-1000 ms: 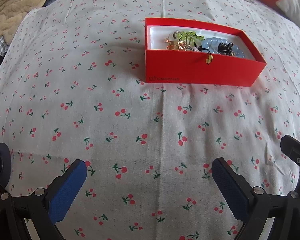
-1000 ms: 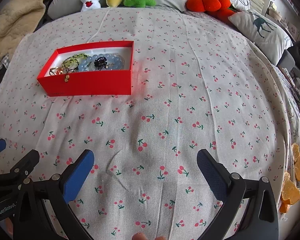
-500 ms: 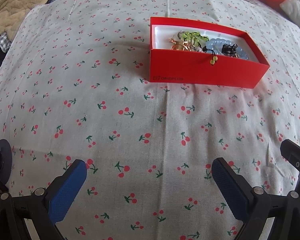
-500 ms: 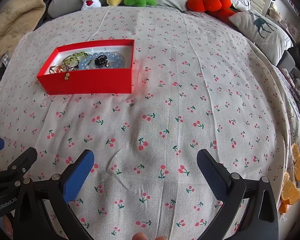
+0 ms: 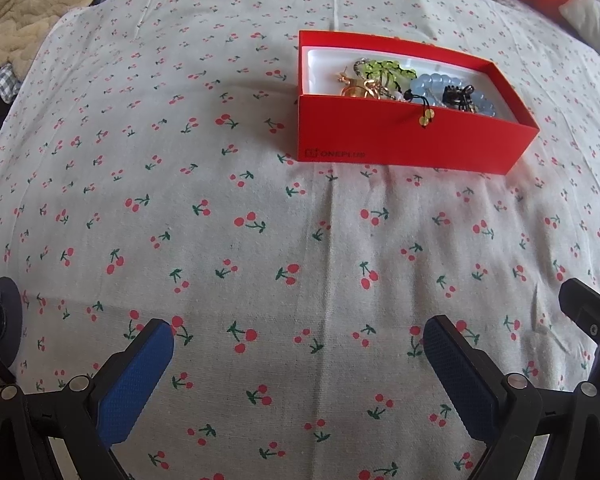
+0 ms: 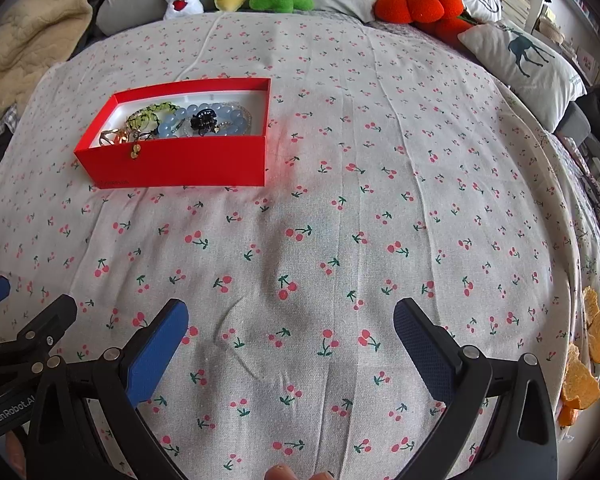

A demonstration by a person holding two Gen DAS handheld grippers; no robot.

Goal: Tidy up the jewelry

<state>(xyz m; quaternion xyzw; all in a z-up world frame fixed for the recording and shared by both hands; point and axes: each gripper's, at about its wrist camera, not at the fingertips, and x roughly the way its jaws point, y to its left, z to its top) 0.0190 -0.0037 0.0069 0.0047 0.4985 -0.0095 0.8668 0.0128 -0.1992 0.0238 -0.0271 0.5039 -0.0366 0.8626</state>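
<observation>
Red jewelry box (image 5: 404,136) lies well ahead of left hand-held gripper (image 5: 298,330) (fingers spread).

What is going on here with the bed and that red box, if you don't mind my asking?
A person holds a pair of tongs in each hand over a cherry-print bedsheet. Both the left tongs and the right tongs are open and hold nothing. The red box sits ahead on the sheet with jewelry inside: a blue bead bracelet, a green bead bracelet, a black hair claw and gold pieces. A small beaded cord dangles over the front wall.
</observation>
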